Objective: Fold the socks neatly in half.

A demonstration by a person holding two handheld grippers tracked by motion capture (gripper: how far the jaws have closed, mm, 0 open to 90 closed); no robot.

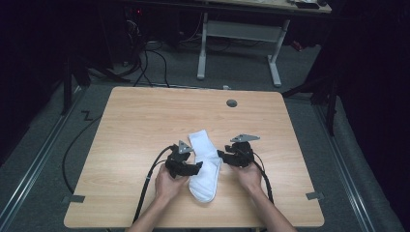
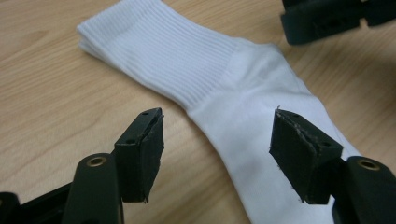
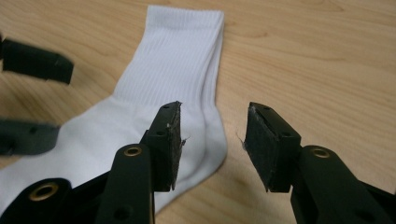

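Item: white sock (image 1: 205, 166), flat on table (image 1: 130, 125). We hold left gripper (image 2: 217, 149) and right gripper (image 3: 212, 140) flanking it, jaws apart, empty. Step: regrasp. Next: we close on sock edges.

This looks like a lab or recording room rather than a home. A plain wooden tabletop (image 1: 145, 125) stands on grey carpet (image 1: 232, 67) in a darkened space. Loose black cables (image 1: 145, 60) trail across the floor, metal rails (image 1: 34, 159) run alongside, and a white-legged desk (image 1: 241, 29) stands behind.
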